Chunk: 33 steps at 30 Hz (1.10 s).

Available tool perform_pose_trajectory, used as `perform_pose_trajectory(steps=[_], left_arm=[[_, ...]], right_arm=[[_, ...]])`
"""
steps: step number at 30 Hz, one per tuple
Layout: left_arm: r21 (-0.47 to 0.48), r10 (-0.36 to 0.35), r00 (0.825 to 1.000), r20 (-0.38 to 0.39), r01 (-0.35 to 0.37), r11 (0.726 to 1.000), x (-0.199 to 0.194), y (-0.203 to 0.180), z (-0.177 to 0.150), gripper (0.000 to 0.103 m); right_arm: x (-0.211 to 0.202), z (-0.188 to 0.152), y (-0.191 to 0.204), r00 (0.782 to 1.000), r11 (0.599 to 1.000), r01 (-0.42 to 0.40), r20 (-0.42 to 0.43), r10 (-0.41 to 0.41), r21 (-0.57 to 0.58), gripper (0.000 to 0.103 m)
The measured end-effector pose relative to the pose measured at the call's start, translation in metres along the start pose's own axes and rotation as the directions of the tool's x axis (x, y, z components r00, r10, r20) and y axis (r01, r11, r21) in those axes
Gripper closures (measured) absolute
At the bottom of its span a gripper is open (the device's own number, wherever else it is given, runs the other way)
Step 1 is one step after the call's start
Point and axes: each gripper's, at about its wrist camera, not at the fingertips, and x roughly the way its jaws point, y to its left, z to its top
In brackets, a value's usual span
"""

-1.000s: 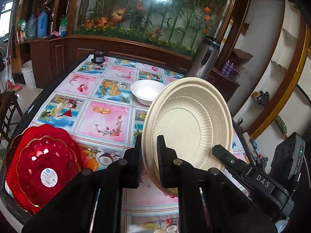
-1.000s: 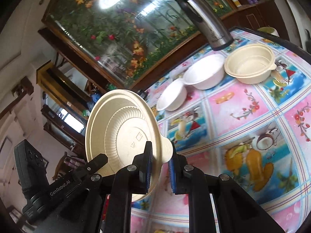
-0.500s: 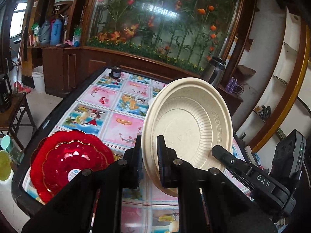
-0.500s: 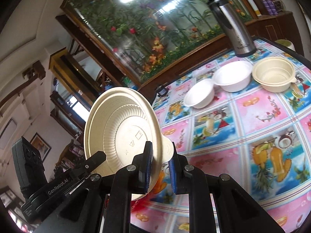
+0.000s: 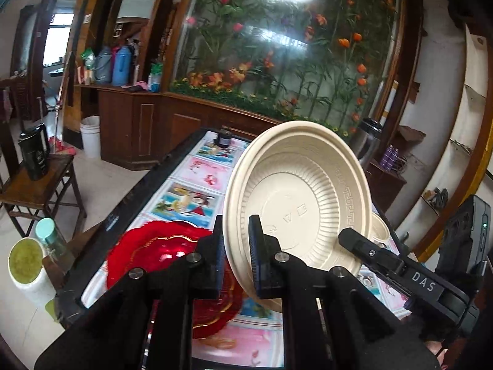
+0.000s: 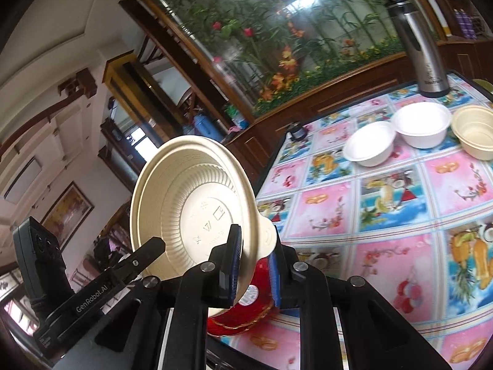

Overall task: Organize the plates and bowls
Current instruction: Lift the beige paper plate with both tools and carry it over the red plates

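My left gripper (image 5: 235, 259) is shut on the rim of a beige plate (image 5: 302, 197), held on edge above the table. Red plates (image 5: 160, 249) lie stacked on the table below it at the near left corner. My right gripper (image 6: 254, 265) is shut on the tab of a beige bowl (image 6: 191, 206), held tilted with its underside toward the camera. A red plate (image 6: 246, 308) shows just below it. Two white bowls (image 6: 369, 148) (image 6: 420, 123) and a beige bowl (image 6: 474, 131) sit at the table's far side.
The table has a fruit-print cloth (image 6: 400, 209) and a dark edge (image 5: 123, 215). A steel thermos (image 6: 422, 46) stands at the far corner. A small dark jar (image 5: 225, 137) sits at the far left edge. A wooden chair (image 5: 34, 185) with a flask stands left of the table.
Both grippers have risen and pulled back toward the near left corner with their dishes still held. The red plates now lie directly under them and the far bowls look smaller.
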Motion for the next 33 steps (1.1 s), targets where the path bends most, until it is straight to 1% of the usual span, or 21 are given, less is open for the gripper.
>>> perform_pose_trajectory(steps=[4,5,8,10,17,19,21,27,33], left_arm=[[-0.021,0.017,1.000,0.000,-0.017,1.000,-0.003,0.014,0.001,0.091],[-0.020,0.036,0.999,0.010,-0.036,0.999,-0.006,0.016,0.001,0.091],[-0.018,0.101,0.994,0.048,-0.100,0.995,-0.013,0.023,0.002,0.091],[-0.046,0.113,0.993,0.044,-0.111,0.993,-0.014,0.035,0.006,0.091],[-0.073,0.154,0.988,0.019,-0.152,0.986,-0.013,0.060,0.001,0.091],[-0.086,0.162,0.987,-0.009,-0.162,0.983,-0.008,0.068,-0.004,0.091],[-0.092,0.165,0.985,-0.046,-0.168,0.981,-0.001,0.075,-0.010,0.091],[-0.082,0.166,0.973,-0.158,-0.180,0.980,0.021,0.086,-0.031,0.090],[-0.087,0.167,0.948,-0.271,-0.197,0.977,0.049,0.095,-0.053,0.090]], right_arm=[[0.010,0.001,0.019,1.000,0.999,-0.025,-0.015,0.024,-0.039,0.088],[0.013,0.001,0.024,0.999,0.998,-0.041,-0.026,0.040,-0.048,0.089],[0.025,-0.002,0.043,0.999,0.994,-0.032,-0.038,0.029,-0.101,0.089],[0.033,-0.003,0.052,0.997,0.993,-0.061,-0.053,0.056,-0.102,0.089],[0.065,-0.010,0.066,0.986,0.989,-0.122,-0.121,0.111,-0.084,0.089],[0.075,-0.015,0.068,0.981,0.988,-0.136,-0.148,0.124,-0.073,0.089],[0.083,-0.019,0.069,0.979,0.988,-0.133,-0.167,0.120,-0.071,0.089],[0.109,-0.038,0.057,0.959,0.996,-0.084,-0.275,0.069,-0.041,0.089],[0.132,-0.060,0.034,0.928,1.000,-0.013,-0.373,0.008,-0.012,0.089]])
